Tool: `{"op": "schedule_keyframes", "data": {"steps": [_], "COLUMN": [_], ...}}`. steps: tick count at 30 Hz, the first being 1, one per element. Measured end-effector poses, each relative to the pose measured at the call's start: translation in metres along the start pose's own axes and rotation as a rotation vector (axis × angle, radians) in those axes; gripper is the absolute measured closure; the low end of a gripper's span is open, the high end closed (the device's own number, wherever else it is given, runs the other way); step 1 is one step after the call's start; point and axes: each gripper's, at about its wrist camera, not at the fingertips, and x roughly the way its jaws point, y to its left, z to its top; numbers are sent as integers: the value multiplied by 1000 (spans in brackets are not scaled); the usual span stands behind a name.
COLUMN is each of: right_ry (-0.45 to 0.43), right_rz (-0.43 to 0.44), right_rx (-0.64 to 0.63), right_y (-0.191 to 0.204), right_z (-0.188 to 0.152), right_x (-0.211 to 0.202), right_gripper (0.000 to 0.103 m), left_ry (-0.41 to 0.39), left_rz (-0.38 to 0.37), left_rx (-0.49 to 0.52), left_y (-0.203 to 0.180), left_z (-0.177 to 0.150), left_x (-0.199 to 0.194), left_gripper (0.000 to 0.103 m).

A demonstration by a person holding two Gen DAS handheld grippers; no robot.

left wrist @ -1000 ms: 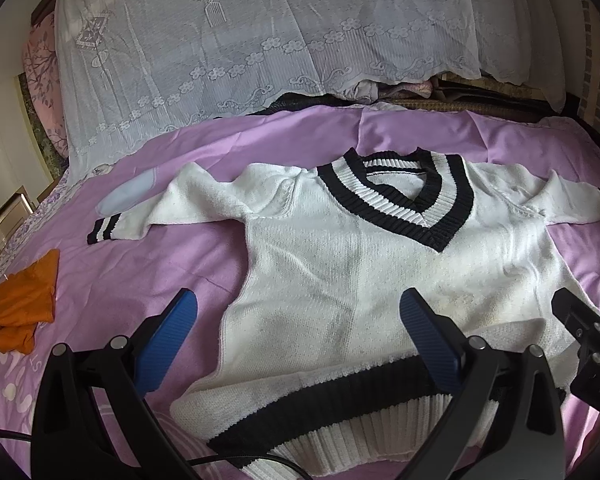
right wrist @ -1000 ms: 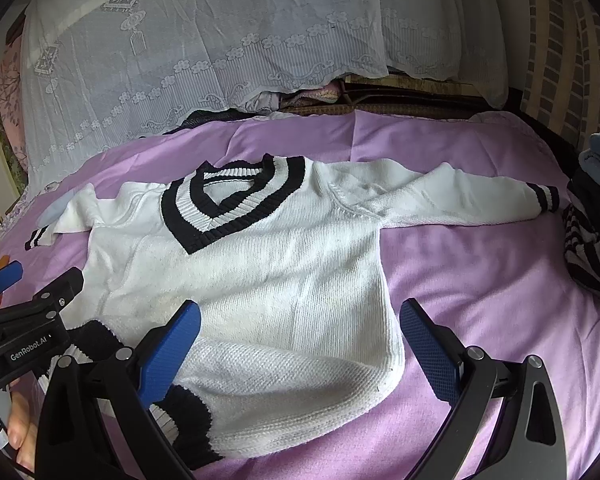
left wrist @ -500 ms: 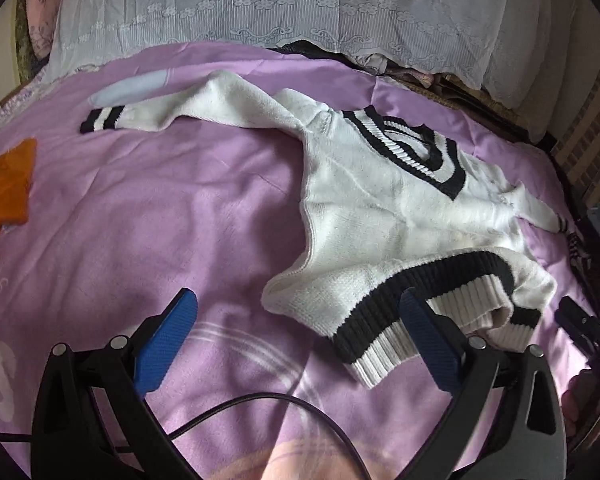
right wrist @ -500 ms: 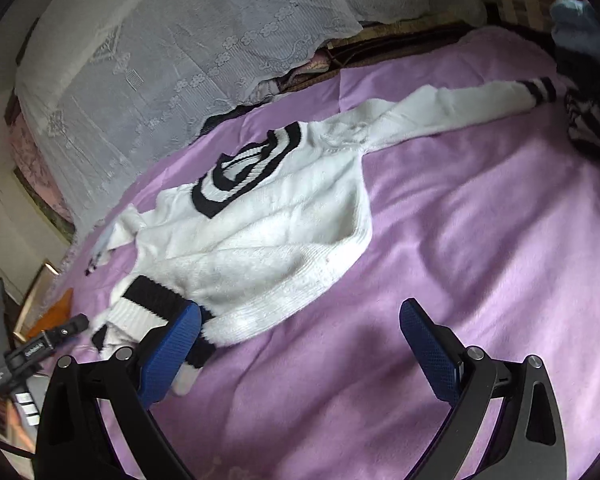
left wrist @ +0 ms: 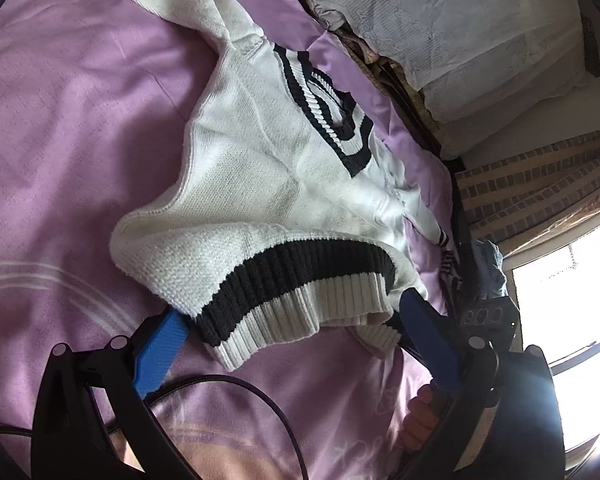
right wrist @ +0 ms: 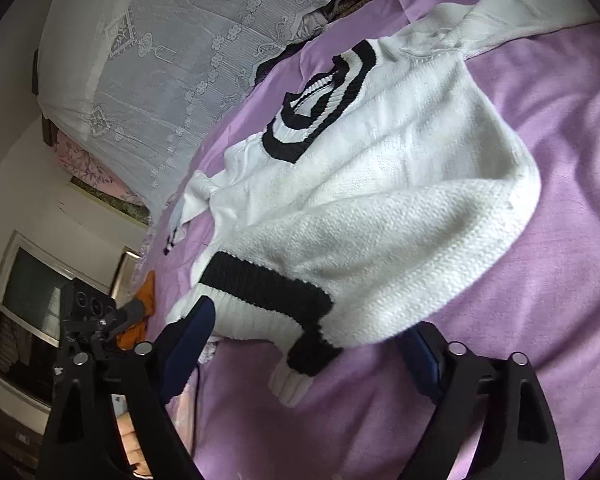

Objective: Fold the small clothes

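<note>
A white knit sweater [left wrist: 260,184] with a black-and-white V-neck and a black-striped ribbed hem [left wrist: 296,304] lies on the purple bed; it also shows in the right wrist view [right wrist: 380,208]. Its lower part is bunched up near both grippers. My left gripper [left wrist: 292,344] is open, and the hem lies between its blue fingers. My right gripper [right wrist: 312,340] is open with the hem's other corner [right wrist: 308,344] between its fingers. Each gripper sees the other: the right one in the left wrist view [left wrist: 488,320], the left one in the right wrist view [right wrist: 96,312].
Purple bedsheet [left wrist: 68,128] all around. A lace-covered headboard or pillow pile [right wrist: 172,48] lies behind the sweater. An orange cloth [right wrist: 140,312] lies at the bed's left. A pile of other clothes [left wrist: 488,268] sits at the right edge. A black cable [left wrist: 236,384] crosses below the left gripper.
Both grippers have swung in low toward the sweater's hem and tilted. The lower sweater, flat a second ago, is now bunched up between them.
</note>
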Motion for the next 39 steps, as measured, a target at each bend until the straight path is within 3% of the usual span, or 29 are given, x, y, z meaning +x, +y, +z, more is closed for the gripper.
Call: {"op": "schedule_keyframes", "data": {"steps": [1, 3, 4, 6, 7, 10, 14, 18, 20, 22, 23, 25, 26, 27, 29, 31, 36, 39], "right_ry": [13, 27, 30, 34, 32, 23, 72, 139, 171, 178, 187, 182, 160, 131, 55, -15, -167, -215], "right_rz": [15, 7, -4, 10, 5, -49, -62, -113, -141, -117, -107, -117, -139, -171, -226, -227, -290, -307], "right_rx": [14, 18, 12, 10, -5, -107, -133, -125, -109, -72, -51, -59, -83, -102, -107, -86, -33, 43], "right_y": [-2, -6, -8, -12, -10, 0, -4, -20, -35, -43, -44, -43, -42, -41, -42, -47, -75, -98], "right_z": [1, 1, 1, 1, 0, -8, -24, -46, -57, -57, -55, -51, -48, -44, -29, -6, 72, 115], "right_x": [3, 9, 10, 7, 3, -20, -59, -75, -68, -66, -69, -79, -87, -95, -111, -119, -111, -97], "right_gripper": [36, 73, 83, 88, 89, 89, 89, 89, 89, 90, 84, 75, 70, 64, 55, 54, 47, 47], "left_ry": [6, 27, 32, 31, 31, 36, 98, 153, 137, 123, 108, 46, -2, -55, -153, -210, -298, -327], "left_rz": [9, 52, 79, 114, 129, 117, 90, 158, 194, 206, 211, 254, 282, 303, 352, 393, 402, 431], "left_rx": [-3, -12, -10, 10, 23, 50, 88, 137, 162, 169, 175, 193, 197, 191, 176, 134, -130, -267], "left_y": [1, 5, 8, 9, 9, 10, 6, 8, 12, 10, 8, 6, 6, 7, 11, 19, 74, 113], "left_z": [-1, -2, -2, -4, -5, -12, -38, -71, -78, -77, -75, -68, -62, -54, -30, 5, 108, 147], "left_x": [3, 8, 9, 6, 2, -18, -38, -36, -34, -39, -46, -65, -76, -88, -107, -117, -116, -106], "left_gripper": [13, 44, 53, 90, 92, 92, 92, 92, 92, 89, 85, 69, 45, 31, 28, 28, 28, 28]}}
